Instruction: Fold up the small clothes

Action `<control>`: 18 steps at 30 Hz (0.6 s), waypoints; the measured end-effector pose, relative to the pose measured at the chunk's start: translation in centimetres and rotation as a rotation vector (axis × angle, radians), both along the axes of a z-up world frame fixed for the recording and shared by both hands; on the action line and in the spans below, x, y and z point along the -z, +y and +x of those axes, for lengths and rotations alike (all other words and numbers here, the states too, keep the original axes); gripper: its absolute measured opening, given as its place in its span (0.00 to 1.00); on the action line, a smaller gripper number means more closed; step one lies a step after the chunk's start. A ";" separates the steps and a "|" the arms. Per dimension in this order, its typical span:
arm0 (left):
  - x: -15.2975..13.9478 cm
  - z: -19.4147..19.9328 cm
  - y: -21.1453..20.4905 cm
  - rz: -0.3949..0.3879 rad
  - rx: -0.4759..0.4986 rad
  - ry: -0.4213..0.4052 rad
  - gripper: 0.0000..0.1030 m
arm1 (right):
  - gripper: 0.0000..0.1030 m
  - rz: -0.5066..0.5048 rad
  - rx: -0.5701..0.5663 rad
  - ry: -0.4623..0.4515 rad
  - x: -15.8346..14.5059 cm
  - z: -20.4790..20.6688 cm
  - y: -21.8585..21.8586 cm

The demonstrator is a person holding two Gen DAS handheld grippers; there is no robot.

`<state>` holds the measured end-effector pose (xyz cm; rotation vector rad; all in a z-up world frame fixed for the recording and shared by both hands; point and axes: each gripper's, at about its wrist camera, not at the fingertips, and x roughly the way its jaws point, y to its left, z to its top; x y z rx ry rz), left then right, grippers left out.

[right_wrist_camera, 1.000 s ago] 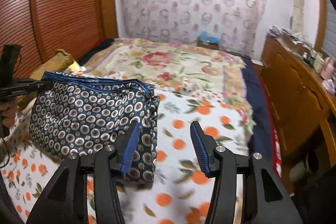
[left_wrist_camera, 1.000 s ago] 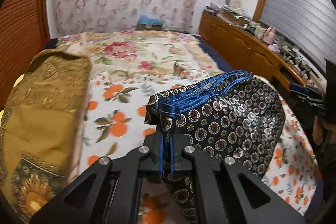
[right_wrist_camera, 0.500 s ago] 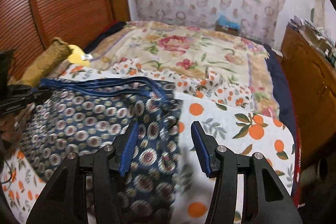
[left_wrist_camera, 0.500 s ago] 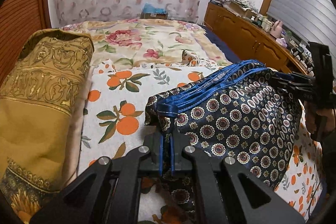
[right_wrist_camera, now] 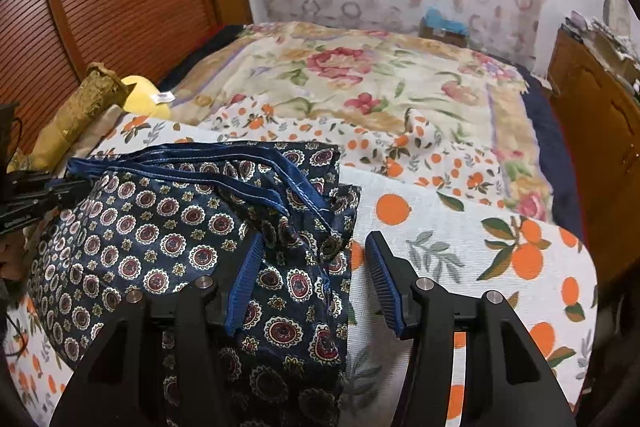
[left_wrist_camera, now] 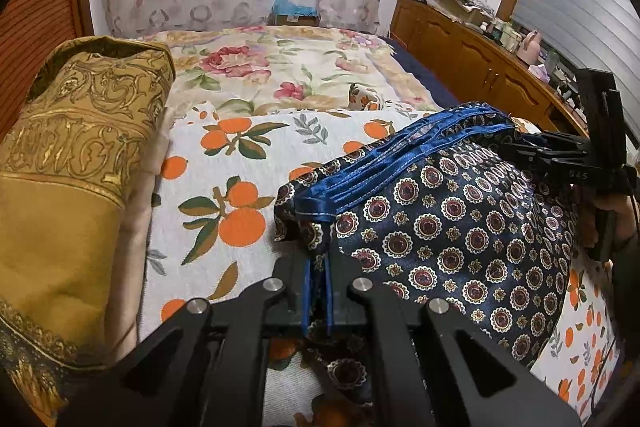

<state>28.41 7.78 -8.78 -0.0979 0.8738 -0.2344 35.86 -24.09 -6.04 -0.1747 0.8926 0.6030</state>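
Note:
A dark blue patterned garment with a bright blue waistband lies bunched on the orange-print sheet. My left gripper is shut on its left waistband corner. In the right wrist view the garment spreads to the left. My right gripper is open, its jaws astride the garment's right edge with cloth between them. The right gripper also shows at the garment's far corner in the left wrist view, and the left gripper shows at the left edge of the right wrist view.
A gold patterned bolster lies along the left side of the bed. A floral blanket covers the far half. A wooden dresser crowded with items runs along the right. A wooden slatted panel stands at the left.
The right gripper has come down and forward over the garment's right edge, still open. The left gripper keeps its hold, and the garment has sunk lower onto the sheet.

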 end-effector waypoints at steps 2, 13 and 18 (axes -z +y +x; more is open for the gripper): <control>-0.1 0.1 0.0 0.001 -0.001 -0.001 0.03 | 0.53 0.006 -0.002 -0.001 0.0 0.0 -0.1; 0.0 0.0 0.4 -0.016 -0.002 -0.008 0.03 | 0.43 -0.014 -0.033 -0.003 0.3 -0.6 0.9; 0.1 0.2 0.6 -0.025 0.002 -0.005 0.03 | 0.25 0.017 -0.055 0.020 0.3 -0.8 1.1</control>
